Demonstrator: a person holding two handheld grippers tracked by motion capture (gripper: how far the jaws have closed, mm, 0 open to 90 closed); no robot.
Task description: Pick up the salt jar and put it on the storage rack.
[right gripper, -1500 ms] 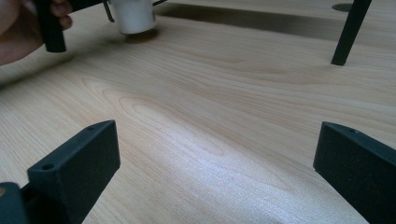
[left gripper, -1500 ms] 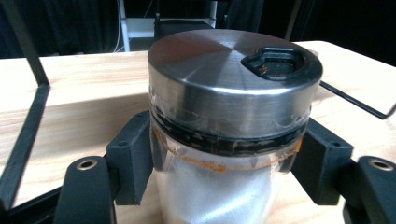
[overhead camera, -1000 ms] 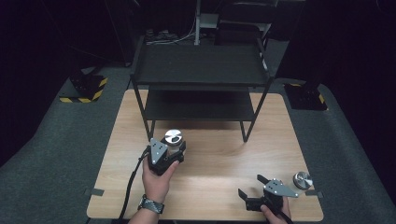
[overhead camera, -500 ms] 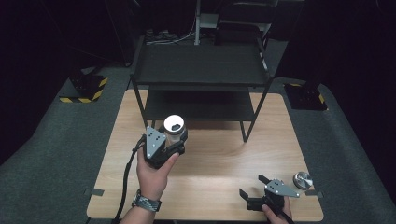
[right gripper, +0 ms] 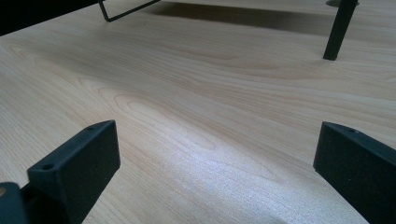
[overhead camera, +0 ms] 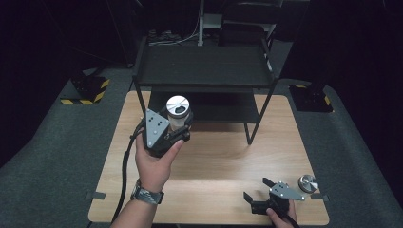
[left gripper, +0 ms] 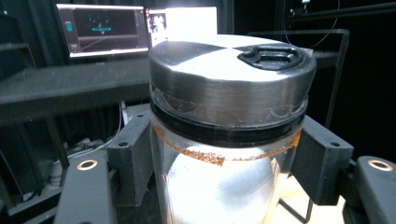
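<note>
Left gripper view shows the jar (left gripper: 219,154) up close: a clear glass body with a pale, bright filling, a thin rust-coloured line around its shoulder, a black ring above that, and a brushed metal lid (left gripper: 229,74) with a dark, rounded rectangular recess near its edge. The fingers (left gripper: 133,158) of the left gripper (overhead camera: 172,127) press on the glass from both sides, just under the lid, holding the jar upright. In the high view the jar is held in the air above the left part of the worktop (overhead camera: 214,161), in front of the lower tier of a black two-tier shelf (overhead camera: 204,66) that stands at the far side.

Near the worktop's near right corner sits the right gripper (overhead camera: 255,195), low over the wood, its fingers (right gripper: 77,170) spread wide with only bare wood between them. Just beside it lies a small round metal lid (overhead camera: 307,183).

Pale wood grain covers the worktop. Grey carpet surrounds it, with yellow-and-black striped bases (overhead camera: 88,92) on the floor, and lit monitors (left gripper: 105,28) glow in the dark room behind.
</note>
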